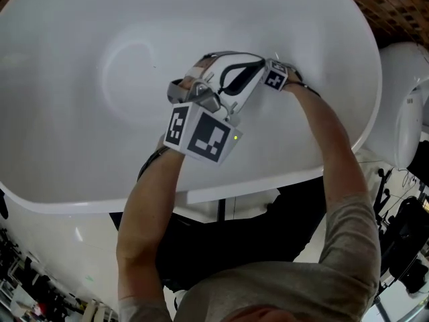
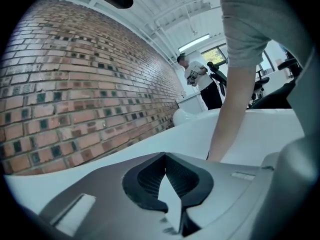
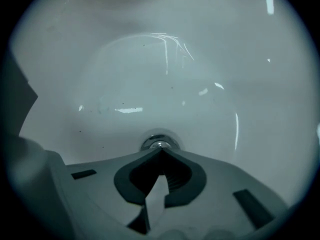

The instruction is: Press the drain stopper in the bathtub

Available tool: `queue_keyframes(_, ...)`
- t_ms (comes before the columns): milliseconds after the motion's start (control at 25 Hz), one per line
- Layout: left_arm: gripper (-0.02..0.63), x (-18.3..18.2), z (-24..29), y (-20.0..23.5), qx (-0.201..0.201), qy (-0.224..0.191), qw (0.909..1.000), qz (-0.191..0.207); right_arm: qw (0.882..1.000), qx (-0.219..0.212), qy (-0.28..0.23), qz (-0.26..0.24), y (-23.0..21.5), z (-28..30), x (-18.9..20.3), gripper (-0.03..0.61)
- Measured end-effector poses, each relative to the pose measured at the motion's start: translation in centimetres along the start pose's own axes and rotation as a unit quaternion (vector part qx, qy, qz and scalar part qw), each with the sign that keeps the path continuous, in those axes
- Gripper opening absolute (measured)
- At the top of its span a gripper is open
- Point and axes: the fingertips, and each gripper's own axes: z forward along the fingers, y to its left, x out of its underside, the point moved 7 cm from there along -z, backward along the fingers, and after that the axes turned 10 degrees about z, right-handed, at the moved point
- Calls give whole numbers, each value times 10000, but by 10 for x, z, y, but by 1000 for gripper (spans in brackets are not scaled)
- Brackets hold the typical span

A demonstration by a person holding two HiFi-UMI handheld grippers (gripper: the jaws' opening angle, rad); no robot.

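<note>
Seen from above in the head view, the white bathtub point(image 1: 67, 79) fills the frame, and both arms reach over its near rim. In the right gripper view the round chrome drain stopper point(image 3: 159, 143) sits in the tub floor point(image 3: 150, 74). My right gripper point(image 3: 160, 151) is shut, with its tips meeting right at the stopper's near edge. My left gripper point(image 2: 164, 155) is shut on nothing and points up over the tub rim point(image 2: 200, 129) towards a brick wall. In the head view the left gripper point(image 1: 228, 79) with its marker cube lies over the right one point(image 1: 275, 78) and hides the stopper.
A brick wall point(image 2: 75, 84) runs behind the tub. A white rounded fixture point(image 1: 402, 106) stands just right of the tub, with black equipment point(image 1: 402, 240) on the floor near it. A person point(image 2: 200, 79) stands far off. My right forearm point(image 2: 230, 109) crosses the left gripper view.
</note>
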Motion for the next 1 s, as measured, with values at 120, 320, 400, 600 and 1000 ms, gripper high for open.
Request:
queue_keyframes(120,8,0,-1,0,-31,-4,10000,-22,9999,92,123,-21,6,7,4,3)
queue_keyframes(320,8,-2,1,-1,19,-25,9999,103,9990,-3,-253,355,6,16,1,11)
queue_keyframes(400,8,-2,0,2,-23,-67,10000,-35,9994,-49,-40,353,3,18,5,11)
queue_keyframes(600,8,0,1,-1,-84,-75,9998,-144,9984,169,500,212,-8,1,4,11)
queue_keyframes(1000,8,15,2,6,-212,-84,9994,-252,9848,764,-875,1287,-43,-132,-52,5)
